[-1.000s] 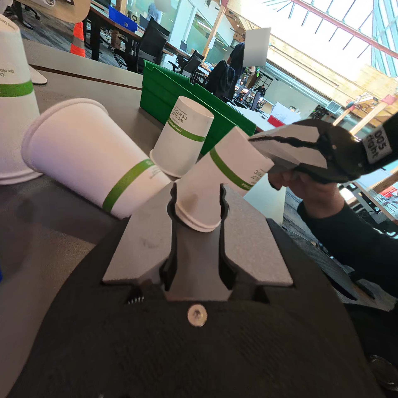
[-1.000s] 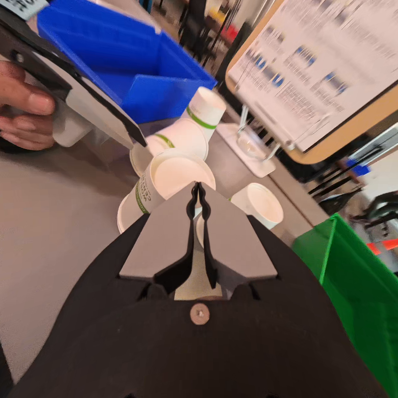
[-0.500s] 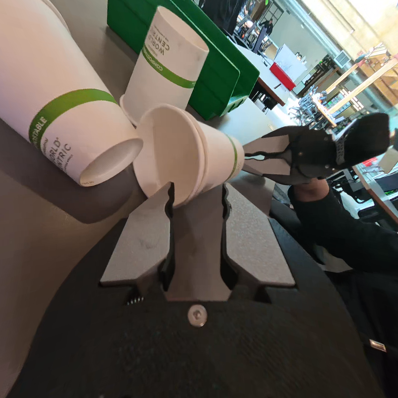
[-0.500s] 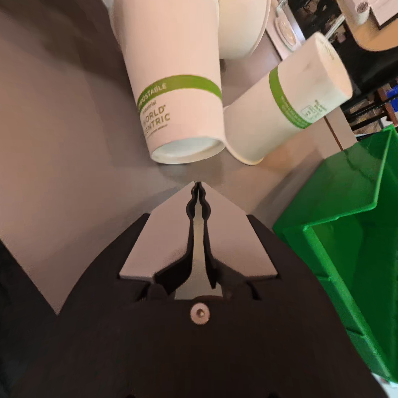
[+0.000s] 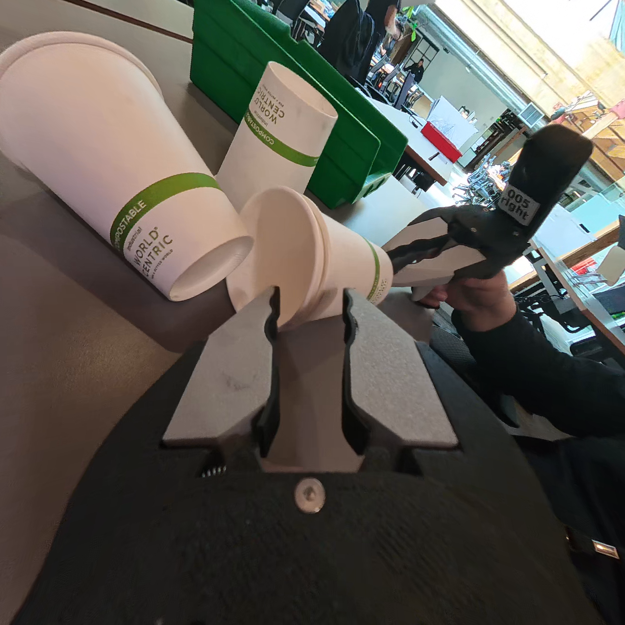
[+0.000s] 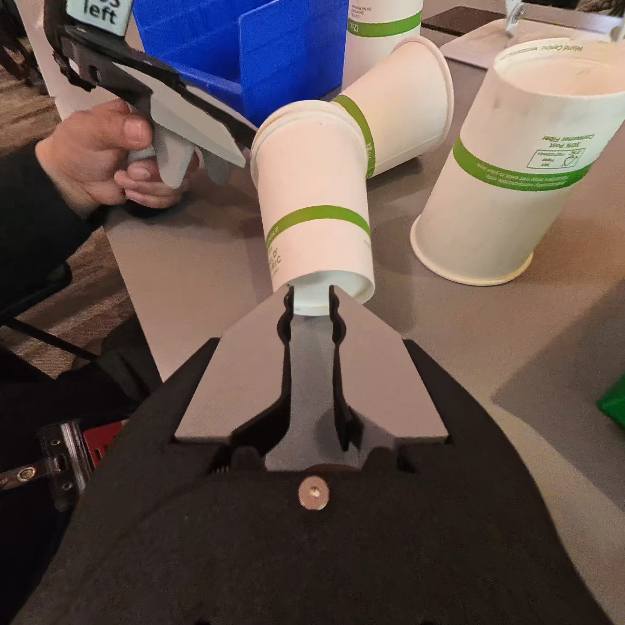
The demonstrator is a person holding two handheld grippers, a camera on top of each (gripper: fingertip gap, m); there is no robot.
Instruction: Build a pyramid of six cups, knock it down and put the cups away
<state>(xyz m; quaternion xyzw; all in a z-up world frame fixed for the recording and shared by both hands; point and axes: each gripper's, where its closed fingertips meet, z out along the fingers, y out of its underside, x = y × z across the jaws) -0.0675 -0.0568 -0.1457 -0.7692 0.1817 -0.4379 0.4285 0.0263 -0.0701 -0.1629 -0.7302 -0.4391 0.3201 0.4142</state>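
Up close in the left wrist view, the left gripper [image 5: 309, 297] holds the rim of a nested pair of white paper cups with green bands [image 5: 314, 250], lying sideways above the grey tabletop [image 5: 67, 338]. A second white banded cup lying on its side [image 5: 111, 169] rests just left of it, its base beside the nested rim. Behind stands an upside-down white banded cup [image 5: 280, 135], in front of a green plastic bin [image 5: 338, 142]. The right gripper [image 5: 406, 258], held by a hand [image 5: 473, 297] in a dark sleeve, sits at the nested pair's base end, its fingers slightly parted.

From the right wrist view, the right gripper [image 6: 309, 297] is narrowly parted, with its tips at the base of the nested pair [image 6: 314, 209]. The left gripper [image 6: 243, 145] meets the rim at the far end. The lying cup [image 6: 406, 111] is beyond, the upside-down cup [image 6: 507, 169] to the right, a blue plastic bin [image 6: 253, 50] behind, and another standing banded cup [image 6: 382, 40] beside that bin.
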